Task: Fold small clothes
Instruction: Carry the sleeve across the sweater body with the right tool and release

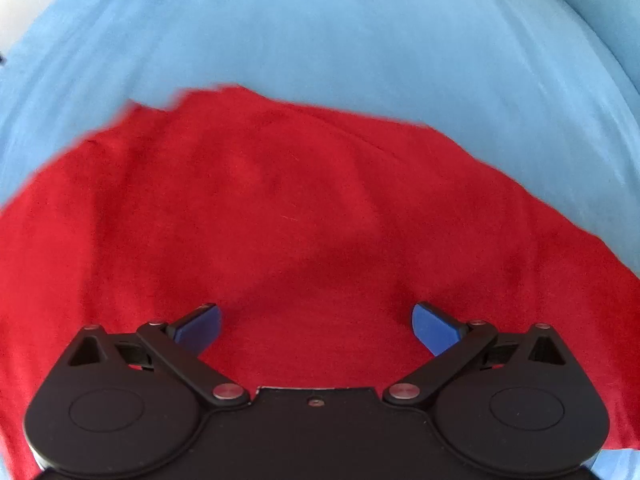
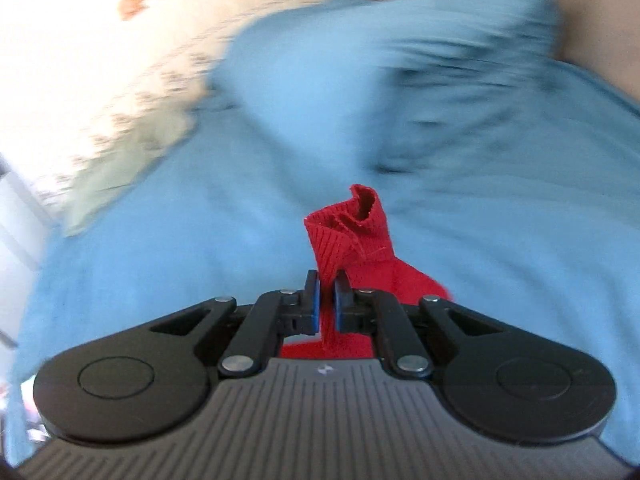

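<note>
Between right gripper (image 2: 326, 300) pads, pinched: ribbed cuff (image 2: 340, 236) of red garment (image 1: 280, 208). Left gripper (image 1: 316, 320) spread wide above it. Judged soft, light, limp; best gripped at hems.

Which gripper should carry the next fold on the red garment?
Right, probably. The right gripper is already shut on the ribbed edge of the red garment, lifted above the blue sheet. The left gripper is open over the flat cloth, holding nothing.
</note>
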Demonstrator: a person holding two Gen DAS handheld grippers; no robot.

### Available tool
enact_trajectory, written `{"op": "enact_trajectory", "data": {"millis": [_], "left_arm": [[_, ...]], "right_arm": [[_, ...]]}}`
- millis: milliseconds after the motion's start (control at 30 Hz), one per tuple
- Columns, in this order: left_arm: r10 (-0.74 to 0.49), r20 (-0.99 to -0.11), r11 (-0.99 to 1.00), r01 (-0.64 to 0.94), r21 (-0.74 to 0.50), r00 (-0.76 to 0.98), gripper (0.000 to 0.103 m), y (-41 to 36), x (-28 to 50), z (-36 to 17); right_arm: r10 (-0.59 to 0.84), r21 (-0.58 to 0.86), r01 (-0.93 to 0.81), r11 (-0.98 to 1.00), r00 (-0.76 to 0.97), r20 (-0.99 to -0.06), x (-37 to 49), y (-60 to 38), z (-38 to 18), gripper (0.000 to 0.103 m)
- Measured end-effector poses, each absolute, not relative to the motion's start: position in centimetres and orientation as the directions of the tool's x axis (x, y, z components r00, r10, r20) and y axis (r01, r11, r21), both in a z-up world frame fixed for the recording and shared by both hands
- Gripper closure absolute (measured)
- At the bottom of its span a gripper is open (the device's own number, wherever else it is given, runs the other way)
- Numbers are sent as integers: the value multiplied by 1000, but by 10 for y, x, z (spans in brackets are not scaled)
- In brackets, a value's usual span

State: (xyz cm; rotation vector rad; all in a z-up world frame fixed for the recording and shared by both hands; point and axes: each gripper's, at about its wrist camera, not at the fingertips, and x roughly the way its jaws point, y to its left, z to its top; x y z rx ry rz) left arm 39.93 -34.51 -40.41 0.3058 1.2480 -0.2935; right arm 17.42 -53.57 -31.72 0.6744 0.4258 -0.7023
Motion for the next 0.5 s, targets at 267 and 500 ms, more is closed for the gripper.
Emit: {"op": "enact_trajectory", "data": {"millis": [267, 500], "left_arm": [[35, -899, 953, 257, 162, 437, 0, -197, 435, -354], [130, -866, 963, 146, 227, 483, 0, -85, 452, -355]], "right_arm": [[-65, 511, 315, 800, 892, -448, 317, -395, -300, 81], [217, 443, 74, 893, 793, -569, 398, -254, -386, 81]]}}
